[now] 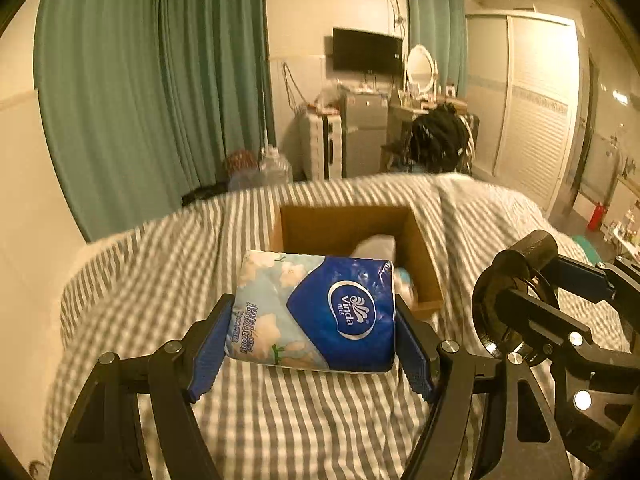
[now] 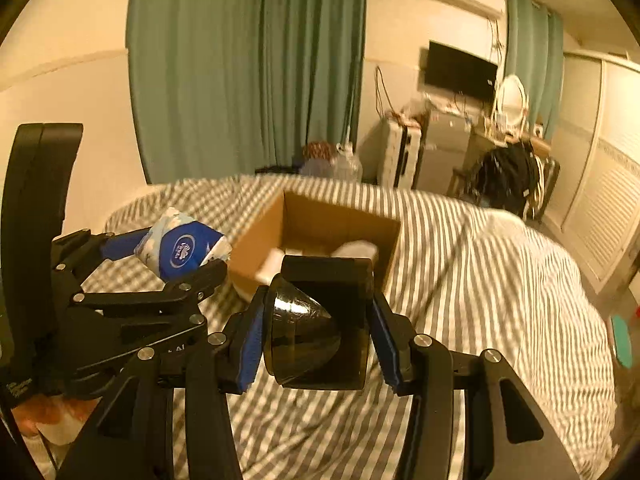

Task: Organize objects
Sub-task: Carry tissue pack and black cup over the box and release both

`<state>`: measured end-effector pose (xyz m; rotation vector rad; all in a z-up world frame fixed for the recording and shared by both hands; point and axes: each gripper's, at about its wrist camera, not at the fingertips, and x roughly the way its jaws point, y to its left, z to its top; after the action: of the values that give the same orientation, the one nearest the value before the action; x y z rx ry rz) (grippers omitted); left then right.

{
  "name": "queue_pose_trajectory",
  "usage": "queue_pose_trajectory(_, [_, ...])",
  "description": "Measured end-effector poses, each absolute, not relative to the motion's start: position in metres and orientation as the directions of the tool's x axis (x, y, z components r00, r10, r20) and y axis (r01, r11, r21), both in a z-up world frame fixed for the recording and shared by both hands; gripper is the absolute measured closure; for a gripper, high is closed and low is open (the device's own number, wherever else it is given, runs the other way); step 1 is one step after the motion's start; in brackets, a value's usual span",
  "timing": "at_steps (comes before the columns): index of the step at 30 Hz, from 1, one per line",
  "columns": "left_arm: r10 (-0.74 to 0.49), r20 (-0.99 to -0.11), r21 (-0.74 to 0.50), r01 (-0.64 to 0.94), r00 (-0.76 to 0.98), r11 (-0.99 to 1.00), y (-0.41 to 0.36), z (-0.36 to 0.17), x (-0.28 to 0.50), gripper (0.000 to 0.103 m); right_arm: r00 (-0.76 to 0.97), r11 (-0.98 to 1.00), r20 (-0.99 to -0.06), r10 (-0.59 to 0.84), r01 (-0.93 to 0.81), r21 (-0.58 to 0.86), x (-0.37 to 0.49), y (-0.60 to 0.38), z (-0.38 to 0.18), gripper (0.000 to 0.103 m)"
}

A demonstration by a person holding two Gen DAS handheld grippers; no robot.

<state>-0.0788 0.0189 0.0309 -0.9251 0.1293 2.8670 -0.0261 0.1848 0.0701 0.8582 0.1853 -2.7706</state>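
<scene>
My left gripper [image 1: 314, 320] is shut on a blue and floral Vinda tissue pack [image 1: 316, 312] and holds it above the striped bed, just in front of an open cardboard box [image 1: 420, 248]. The pack also shows in the right wrist view [image 2: 184, 248], left of the box [image 2: 320, 224]. My right gripper [image 2: 316, 328] is shut on a dark glossy cup-like object [image 2: 320, 328], held above the bed near the box's front edge. The right gripper with the dark object also shows in the left wrist view [image 1: 516, 292]. White items [image 1: 376, 246] lie inside the box.
A grey-striped bedsheet [image 1: 280, 420] covers the bed. Green curtains [image 1: 152, 80] hang behind it. A TV [image 1: 367, 51], a small fridge [image 1: 364, 136], a dressing table with a mirror [image 1: 420, 68] and a wardrobe [image 1: 536, 100] stand at the far wall.
</scene>
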Motion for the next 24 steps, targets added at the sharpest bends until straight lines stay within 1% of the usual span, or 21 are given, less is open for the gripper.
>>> queue_pose_trajectory(6, [0.071,-0.533,0.055,-0.118,-0.843,-0.992,0.015,0.062,-0.124,0.027,-0.828,-0.955,-0.51,-0.234,0.294,-0.04,-0.068,0.181,0.107,0.056])
queue_pose_trajectory(11, [0.063,-0.488,0.046,-0.098,-0.871,-0.994,0.017,0.071,-0.17,0.027,-0.833,-0.952,-0.484,-0.269,0.305,0.005,-0.114,0.181,0.119,0.056])
queue_pose_trajectory(14, [0.069,-0.478,0.04,-0.099,-0.876,-0.994,0.02,0.067,-0.199,0.027,-0.83,-0.953,-0.482,-0.281,0.301,0.037,-0.147,0.183,0.115,0.056])
queue_pose_trajectory(17, [0.078,-0.489,0.033,-0.108,-0.869,-0.994,0.023,0.056,-0.226,0.027,-0.832,-0.959,-0.487,-0.266,0.281,0.044,-0.179,0.185,0.105,0.056])
queue_pose_trajectory(24, [0.081,-0.525,0.042,-0.121,-0.847,-0.992,0.031,0.011,-0.269,0.027,-0.808,-0.963,-0.529,-0.258,0.261,0.072,-0.244,0.18,0.079,0.056])
